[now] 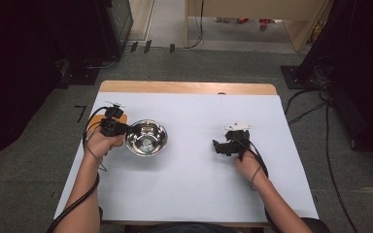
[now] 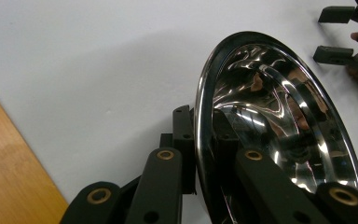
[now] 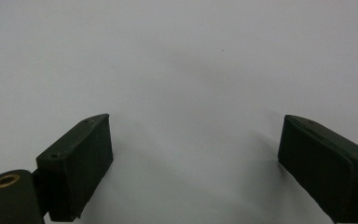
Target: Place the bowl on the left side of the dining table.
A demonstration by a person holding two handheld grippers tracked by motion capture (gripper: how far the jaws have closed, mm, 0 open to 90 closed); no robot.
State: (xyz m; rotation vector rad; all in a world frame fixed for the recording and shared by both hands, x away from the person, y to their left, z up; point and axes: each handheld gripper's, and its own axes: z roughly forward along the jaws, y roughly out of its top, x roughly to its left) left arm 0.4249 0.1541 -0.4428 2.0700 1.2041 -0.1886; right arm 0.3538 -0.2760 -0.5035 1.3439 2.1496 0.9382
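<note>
Worktop (image 1: 184, 88): wooden, its bare far edge and a strip along the left edge exposed. White sheet (image 1: 194, 184): covers nearly the whole worktop, front edge to near the far edge. Grey carpet floor (image 1: 213, 63): surrounds the worktop. Black cables (image 1: 315, 109): on the floor off the right edge. Dark equipment (image 1: 114, 19): beyond the far left corner. Light wooden furniture (image 1: 252, 9): beyond the far edge.

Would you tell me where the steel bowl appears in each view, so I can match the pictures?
High view: steel bowl left of centre, at the left gripper.
Left gripper view: right half, rim pinched between the jaws.
Right gripper view: not in it.
Shared landmark: white sheet.
</note>
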